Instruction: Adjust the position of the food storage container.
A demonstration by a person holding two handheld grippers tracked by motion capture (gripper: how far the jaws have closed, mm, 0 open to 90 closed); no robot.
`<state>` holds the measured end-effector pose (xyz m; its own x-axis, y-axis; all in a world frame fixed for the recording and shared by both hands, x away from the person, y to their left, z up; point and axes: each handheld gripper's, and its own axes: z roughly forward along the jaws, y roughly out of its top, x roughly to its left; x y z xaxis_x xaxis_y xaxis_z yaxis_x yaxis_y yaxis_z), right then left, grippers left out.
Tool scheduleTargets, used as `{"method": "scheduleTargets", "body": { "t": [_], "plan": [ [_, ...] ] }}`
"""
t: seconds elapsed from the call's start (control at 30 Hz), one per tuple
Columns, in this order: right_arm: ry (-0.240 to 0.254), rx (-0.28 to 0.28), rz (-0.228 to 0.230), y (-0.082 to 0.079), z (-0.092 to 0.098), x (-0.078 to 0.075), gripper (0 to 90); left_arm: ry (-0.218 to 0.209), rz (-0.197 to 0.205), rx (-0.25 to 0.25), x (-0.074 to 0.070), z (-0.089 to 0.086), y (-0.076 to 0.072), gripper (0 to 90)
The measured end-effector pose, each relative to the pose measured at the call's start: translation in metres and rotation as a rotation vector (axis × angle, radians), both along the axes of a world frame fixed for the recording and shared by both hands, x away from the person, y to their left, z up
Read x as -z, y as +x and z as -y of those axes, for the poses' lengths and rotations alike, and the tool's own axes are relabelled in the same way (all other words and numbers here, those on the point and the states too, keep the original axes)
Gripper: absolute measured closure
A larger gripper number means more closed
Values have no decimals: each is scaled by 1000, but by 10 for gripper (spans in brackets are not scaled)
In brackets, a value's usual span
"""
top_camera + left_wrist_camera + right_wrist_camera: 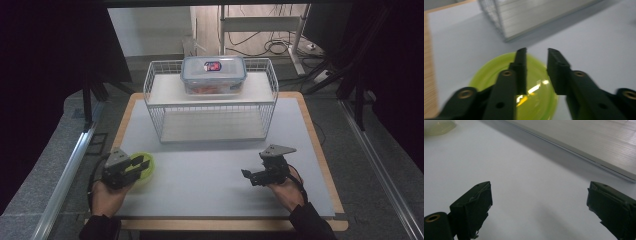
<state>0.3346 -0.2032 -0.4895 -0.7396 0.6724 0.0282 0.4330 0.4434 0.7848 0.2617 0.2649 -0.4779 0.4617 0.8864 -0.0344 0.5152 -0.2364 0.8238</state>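
Note:
A yellow-green bowl (143, 175) sits on the grey mat near the front left. My left gripper (142, 163) hangs over it, with the jaws pointing right across its rim. In the left gripper view the bowl (489, 72) lies under the jaws of the left gripper (537, 53). They stand a narrow gap apart, and I see nothing pinched between the pads. My right gripper (248, 177) is at the front right, low over bare mat. In its own view the right gripper (539, 195) has its jaws wide apart with nothing between them. The bowl (437, 126) shows pale at the top left there.
A white wire rack (210, 105) stands at the back middle of the mat (210, 170). A clear lidded container (213, 75) with a blue-edged lid sits on its upper shelf. The rack's base (586, 142) runs ahead of the right gripper. Wooden table edges frame the mat.

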Motion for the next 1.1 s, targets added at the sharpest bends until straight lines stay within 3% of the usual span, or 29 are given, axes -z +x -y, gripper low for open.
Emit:
{"method": "scheduleTargets", "body": {
  "t": [0.13, 0.33, 0.5, 0.83, 1.1],
  "plan": [
    [-7, -4, 4, -1, -1, 0, 68, -18, -11, -70, 0, -24, -6, 898],
    [-14, -5, -2, 0, -1, 1, 74, -13, -36, -163, 8, -48, -9, 899],
    [-17, -6, -2, -1, -1, 1, 79, 7, -71, -225, 17, -59, -7, 899],
    [-28, -10, -7, -1, -2, 2, 83, 12, -148, -246, 31, -63, 0, 898],
    [-32, -11, -8, -1, -2, 2, 87, 10, -172, -225, 35, -56, 4, 898]
  ]
}}
